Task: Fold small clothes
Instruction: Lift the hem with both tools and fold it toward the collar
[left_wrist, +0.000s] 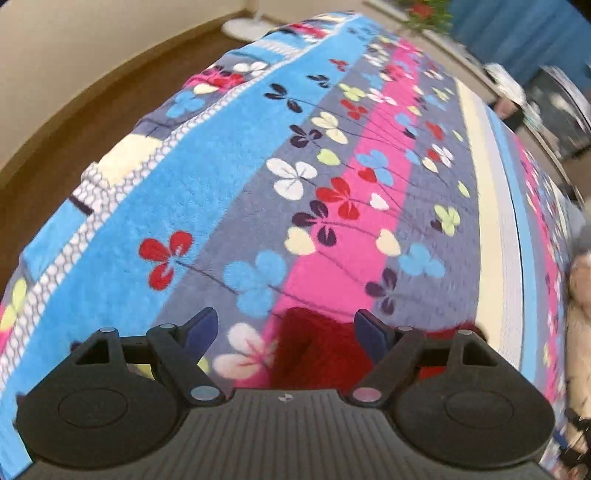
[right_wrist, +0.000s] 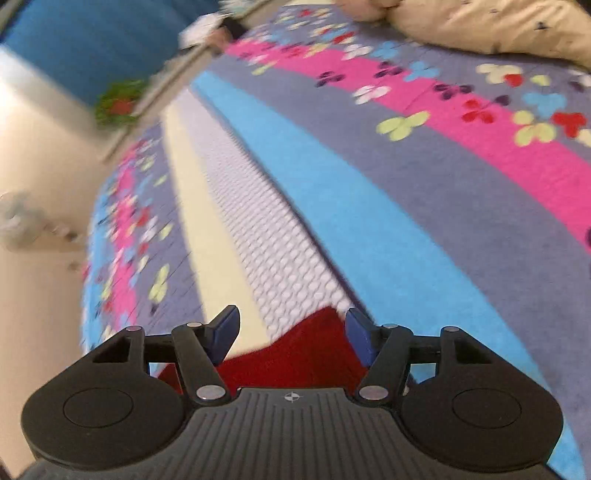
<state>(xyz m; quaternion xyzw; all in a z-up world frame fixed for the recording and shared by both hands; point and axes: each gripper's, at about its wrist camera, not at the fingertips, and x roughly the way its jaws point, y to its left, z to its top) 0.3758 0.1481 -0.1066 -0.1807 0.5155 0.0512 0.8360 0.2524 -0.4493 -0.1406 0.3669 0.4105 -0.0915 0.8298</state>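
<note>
Red garment (left_wrist: 314, 347) on flowered blanket (left_wrist: 258, 155), no writing legible

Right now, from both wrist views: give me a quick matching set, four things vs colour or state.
Things:
1. left tongs
2. red cloth
3. blanket
4. pillow

Matches:
a. cream, at the far edge
b. open, nothing gripped
c. striped with flowers
d. lies on the blanket below the tongs

Pairs: 1-b, 2-d, 3-c, 4-a
</note>
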